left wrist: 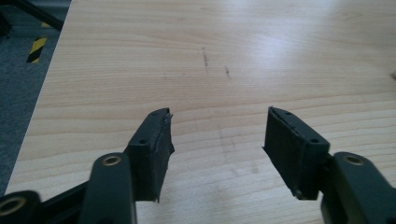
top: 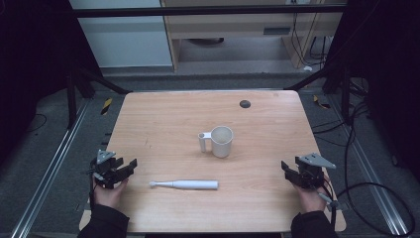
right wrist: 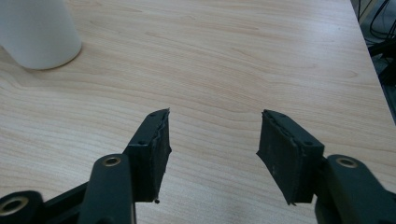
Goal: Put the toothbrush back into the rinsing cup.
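Centrally on the desk a white mug is seen standing upright, its handle turned left. Nearer, a white electric toothbrush is laid flat, head pointing left, apart from the mug. The left gripper is held at the near left edge, well apart from the toothbrush, jaws released over bare wood. The right gripper is held at the near right, jaws likewise released and empty. A dark round spot is seen at the far edge.
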